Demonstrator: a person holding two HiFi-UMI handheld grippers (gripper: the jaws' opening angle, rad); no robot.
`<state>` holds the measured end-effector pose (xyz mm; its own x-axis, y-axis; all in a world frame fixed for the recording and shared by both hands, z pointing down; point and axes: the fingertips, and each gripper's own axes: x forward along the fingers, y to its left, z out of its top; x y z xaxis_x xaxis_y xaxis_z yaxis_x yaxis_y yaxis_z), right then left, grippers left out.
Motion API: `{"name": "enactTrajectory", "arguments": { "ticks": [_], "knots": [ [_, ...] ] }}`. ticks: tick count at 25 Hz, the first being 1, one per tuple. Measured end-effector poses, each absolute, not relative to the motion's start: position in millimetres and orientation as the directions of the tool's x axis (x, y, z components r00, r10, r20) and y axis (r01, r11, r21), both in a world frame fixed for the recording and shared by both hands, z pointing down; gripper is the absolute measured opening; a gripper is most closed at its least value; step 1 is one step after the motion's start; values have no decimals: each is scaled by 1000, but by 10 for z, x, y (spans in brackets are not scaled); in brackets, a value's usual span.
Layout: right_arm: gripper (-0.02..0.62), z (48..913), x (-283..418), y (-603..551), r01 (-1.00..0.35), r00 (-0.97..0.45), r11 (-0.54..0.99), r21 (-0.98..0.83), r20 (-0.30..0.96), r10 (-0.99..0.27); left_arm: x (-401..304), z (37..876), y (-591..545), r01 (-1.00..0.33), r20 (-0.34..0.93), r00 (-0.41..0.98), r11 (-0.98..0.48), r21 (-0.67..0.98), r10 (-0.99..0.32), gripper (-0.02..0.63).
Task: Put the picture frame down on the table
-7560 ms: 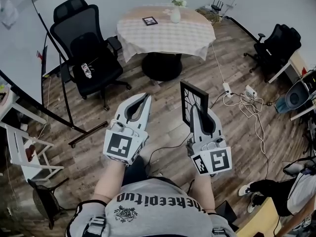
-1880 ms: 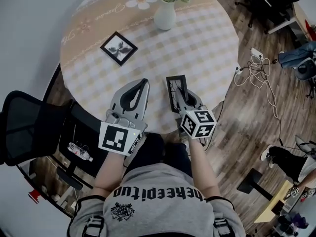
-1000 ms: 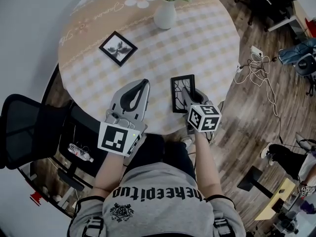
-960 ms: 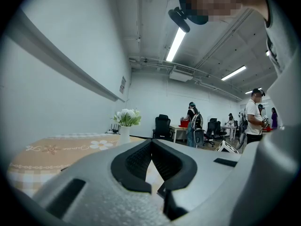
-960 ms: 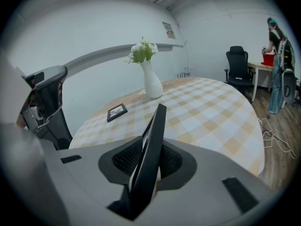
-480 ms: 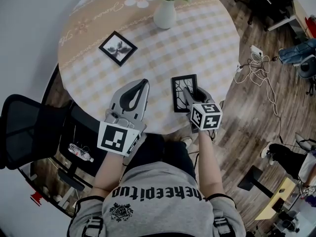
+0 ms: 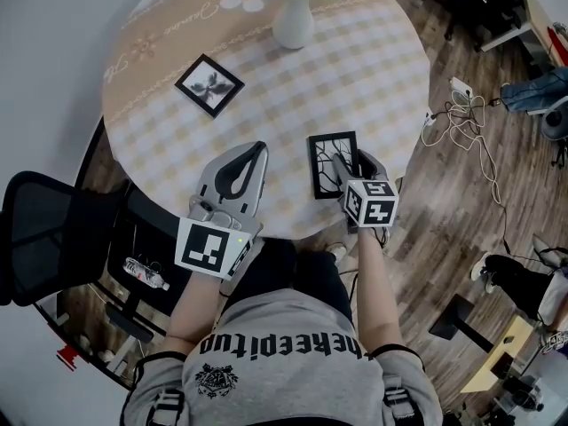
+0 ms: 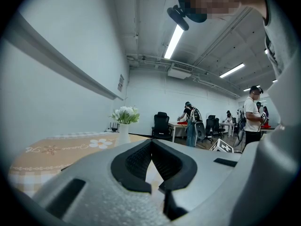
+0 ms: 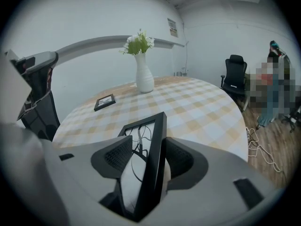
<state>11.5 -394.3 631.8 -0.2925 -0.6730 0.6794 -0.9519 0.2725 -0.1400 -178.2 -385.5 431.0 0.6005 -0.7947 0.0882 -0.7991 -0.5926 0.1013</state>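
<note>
The right gripper [image 9: 149, 166] has its two jaws clamped on the near edge of a black picture frame [image 9: 146, 140], one dark pad pressed against each side of it. The frame holds a white print with dark branching lines and is tilted, its picture face turned to the left and upward. In the head view it sits over the near right part of a round table [image 7: 373, 69], just inside the table's edge; whether its far end touches the cloth cannot be told. The left gripper [image 7: 249, 154] hovers just to the left of the frame, over the near edge of the table, its jaws closed together with nothing between them. The table is covered with a pale checked cloth that has a beige band with a daisy design along its far left side. A second, smaller black picture frame [image 7: 209, 85] lies flat on the far left part of the table, well apart from both grippers. A white vase of white flowers [image 7: 293, 18] stands upright at the far side. A black office chair [image 7: 49, 238] stands to the left of the table, and white cables [image 7: 461, 114] lie on the wooden floor [image 7: 444, 211] to the right.
</note>
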Motion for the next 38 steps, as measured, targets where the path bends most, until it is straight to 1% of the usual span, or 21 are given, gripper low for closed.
{"name": "enactTrajectory", "arguments": {
  "ticks": [7, 17, 22, 25, 26, 27, 28, 29, 31, 38],
  "knots": [
    [221, 6398, 171, -3947, -956, -286, 242, -163, 689, -666, -1798, 4323, -3847, -801, 98, 598, -591, 90, -795, 15],
    [221, 6550, 244, -3908, -964, -251, 235, -127, 732, -633, -1776, 4334, -3805, -801, 106, 598, -593, 82, -794, 15],
    [216, 6508, 281, -3915, -967, -236, 232, -106, 716, -658, -1765, 4326, -3784, -805, 108, 594, -589, 72, -797, 15],
    [189, 6386, 331, -3916, -970, -233, 217, -109, 674, -701, -1748, 4319, -3762, -805, 107, 593, -589, 65, -798, 15],
    [162, 6346, 329, -3911, -968, -245, 216, -127, 662, -709, -1742, 4318, -3753, -806, 107, 592, -588, 64, -799, 15],
    [118, 6306, 325, -3903, -966, -255, 218, -140, 650, -716, -1732, 4318, -3743, -807, 109, 590, -587, 62, -800, 17],
    [52, 6263, 321, -3892, -964, -263, 225, -143, 640, -722, -1719, 4318, -3732, -810, 112, 587, -584, 59, -802, 17],
    [11, 6217, 315, -3878, -962, -269, 237, -137, 630, -729, -1701, 4317, -3720, -813, 118, 582, -580, 53, -805, 15],
    [6, 6104, 290, -3847, -955, -286, 271, -120, 605, -743, -1658, 4299, -3690, -818, 124, 573, -573, 40, -810, 15],
    [5, 5526, 225, -3663, -924, -373, 365, -116, 483, -792, -1413, 4124, -3423, -826, 89, 562, -563, 17, -822, 15]
  ]
}}
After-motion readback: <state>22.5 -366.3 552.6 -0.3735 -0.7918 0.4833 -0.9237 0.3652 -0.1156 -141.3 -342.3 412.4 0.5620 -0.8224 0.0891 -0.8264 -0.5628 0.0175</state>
